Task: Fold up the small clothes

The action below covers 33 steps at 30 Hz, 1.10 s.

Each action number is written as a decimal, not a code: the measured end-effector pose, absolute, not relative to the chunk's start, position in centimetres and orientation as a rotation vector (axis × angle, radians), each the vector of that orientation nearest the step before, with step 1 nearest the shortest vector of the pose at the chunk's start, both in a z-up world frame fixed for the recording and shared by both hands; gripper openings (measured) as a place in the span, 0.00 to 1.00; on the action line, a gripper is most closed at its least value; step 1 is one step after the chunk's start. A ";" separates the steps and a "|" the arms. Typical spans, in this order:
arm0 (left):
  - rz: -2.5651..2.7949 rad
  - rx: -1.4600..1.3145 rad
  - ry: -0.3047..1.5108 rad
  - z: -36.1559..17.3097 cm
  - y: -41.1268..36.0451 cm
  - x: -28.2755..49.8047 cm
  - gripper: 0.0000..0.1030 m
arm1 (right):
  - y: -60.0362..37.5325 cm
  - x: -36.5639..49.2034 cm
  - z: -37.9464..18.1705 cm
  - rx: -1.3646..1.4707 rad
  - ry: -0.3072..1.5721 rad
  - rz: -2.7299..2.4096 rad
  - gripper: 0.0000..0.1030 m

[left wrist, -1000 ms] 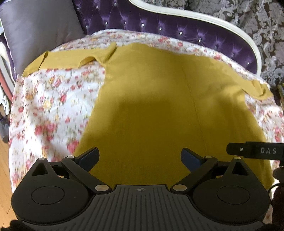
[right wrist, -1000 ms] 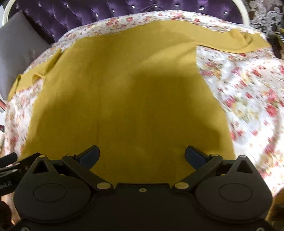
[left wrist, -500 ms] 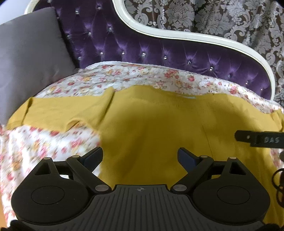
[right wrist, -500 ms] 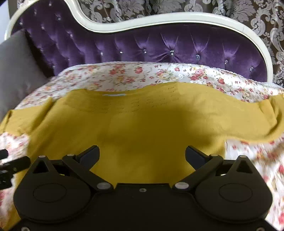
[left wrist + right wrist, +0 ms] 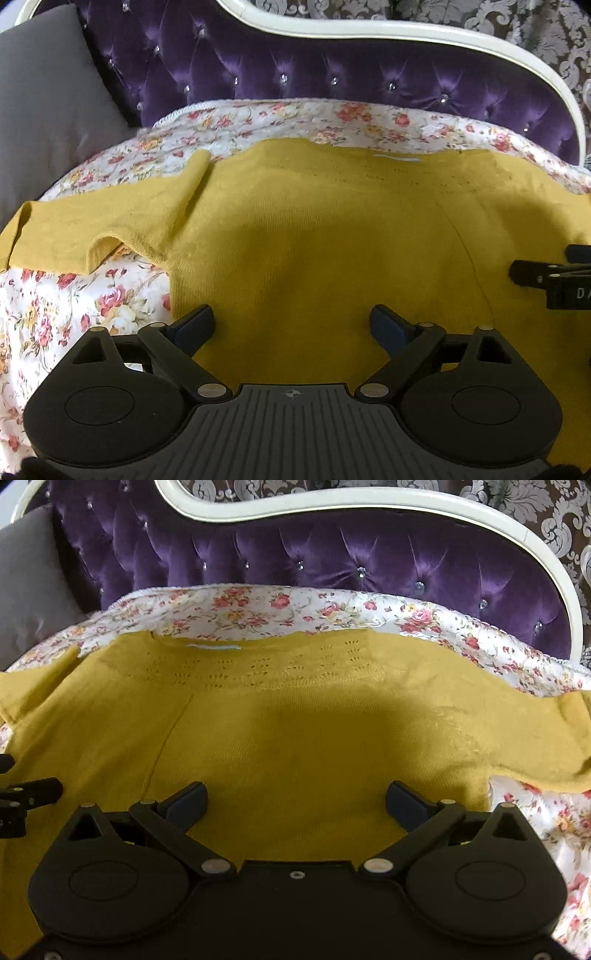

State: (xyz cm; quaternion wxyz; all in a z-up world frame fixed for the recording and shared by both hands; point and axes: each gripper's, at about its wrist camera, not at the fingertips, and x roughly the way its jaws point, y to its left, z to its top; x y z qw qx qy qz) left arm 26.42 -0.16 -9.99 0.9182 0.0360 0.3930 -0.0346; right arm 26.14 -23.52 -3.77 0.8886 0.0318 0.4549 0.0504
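The left hand-held gripper (image 5: 291,321) hangs low over the near-left part of a mustard-yellow knit sweater (image 5: 332,251), its blue-padded fingers spread wide apart with nothing between them. The right hand-held gripper (image 5: 297,801) hangs over the near-right part of the same sweater, its fingers equally wide apart and empty. In each wrist view the tip of the other tool shows at the frame edge, so the two sit side by side, near each other.

The sweater lies spread flat on a floral bedspread (image 5: 74,306), neckline at the far side with a pale label (image 5: 214,648) and rows of eyelet knit below it. The left sleeve (image 5: 92,236) stretches out to the left, with a small ridge lifting its near edge; the right sleeve (image 5: 546,746) runs out to the right. Beyond the bedspread stand a tufted purple headboard (image 5: 332,554) with a white frame and a grey cushion (image 5: 48,110) at the far left.

No fold looks started yet. The step in hand seems to be choosing a first grasp, probably on the sleeves or shoulders. To do it well, each tool should travel outward to its own sleeve, pinch only the knit and not the bedspread under it, and catch both layers near the cuff or shoulder seam. Lifting slightly before carrying the sleeve across the body should keep the soft knit from dragging and bunching. The ridge on the left sleeve is worth flattening first, since a fold laid over it would likely crease.
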 end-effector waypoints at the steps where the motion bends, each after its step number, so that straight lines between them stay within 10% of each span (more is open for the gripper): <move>1: -0.066 0.068 0.803 -10.2 -0.1 26.4 0.96 | -23.7 26.2 -3.9 0.074 0.939 0.112 1.00; 6: -0.092 0.074 0.814 -9.9 0.2 26.9 0.97 | -23.6 26.2 -4.1 0.069 0.924 0.123 1.00; 9: -0.088 0.033 0.788 -9.1 1.5 26.8 0.78 | -23.6 26.0 -4.3 0.069 0.900 0.124 1.00; 33: 0.544 0.141 0.645 -8.8 22.8 34.2 0.76 | -23.6 26.2 -4.3 0.061 0.895 0.137 1.00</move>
